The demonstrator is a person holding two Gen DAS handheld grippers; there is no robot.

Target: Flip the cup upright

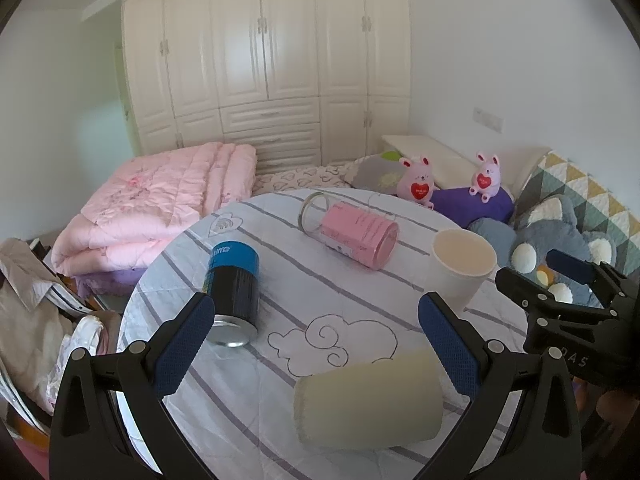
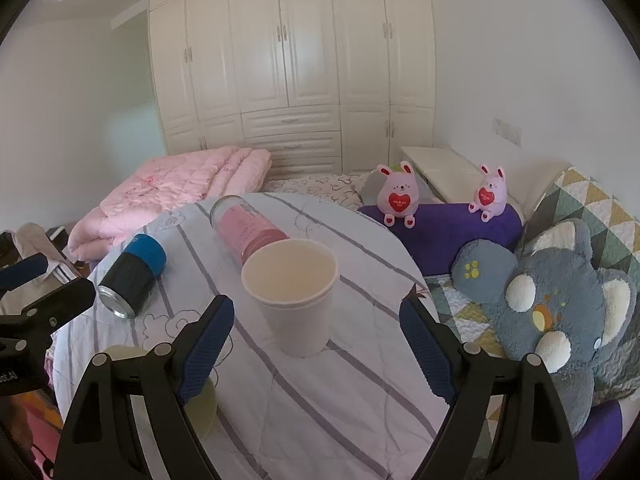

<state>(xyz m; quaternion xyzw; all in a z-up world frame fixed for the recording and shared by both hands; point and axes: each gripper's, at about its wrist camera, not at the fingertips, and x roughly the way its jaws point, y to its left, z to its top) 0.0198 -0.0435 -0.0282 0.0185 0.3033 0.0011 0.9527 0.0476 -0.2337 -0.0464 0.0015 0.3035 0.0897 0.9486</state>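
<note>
Cups on the Striped Table

While both grippers hover with jaws apart, the left gripper (image 1: 316, 334) frames a cream cup (image 1: 368, 398) lying sideways (long axis across the jaws); the right gripper (image 2: 316, 338) faces an upright white cup (image 2: 294, 294).

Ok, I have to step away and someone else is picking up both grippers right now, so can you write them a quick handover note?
Left hand-held gripper: open, empty, above the near part of the table.
Right hand-held gripper: open, empty, facing the white paper cup.

Things: white paper cup stands upright, mouth up. Pale yellow cup lies on its side at the near edge, between the left gripper's fingers but not gripped. Pink cup and blue-and-black can also lie on their sides.

Done: one cup upright.
Left: the yellow cup, likely next; then the pink one.
</note>
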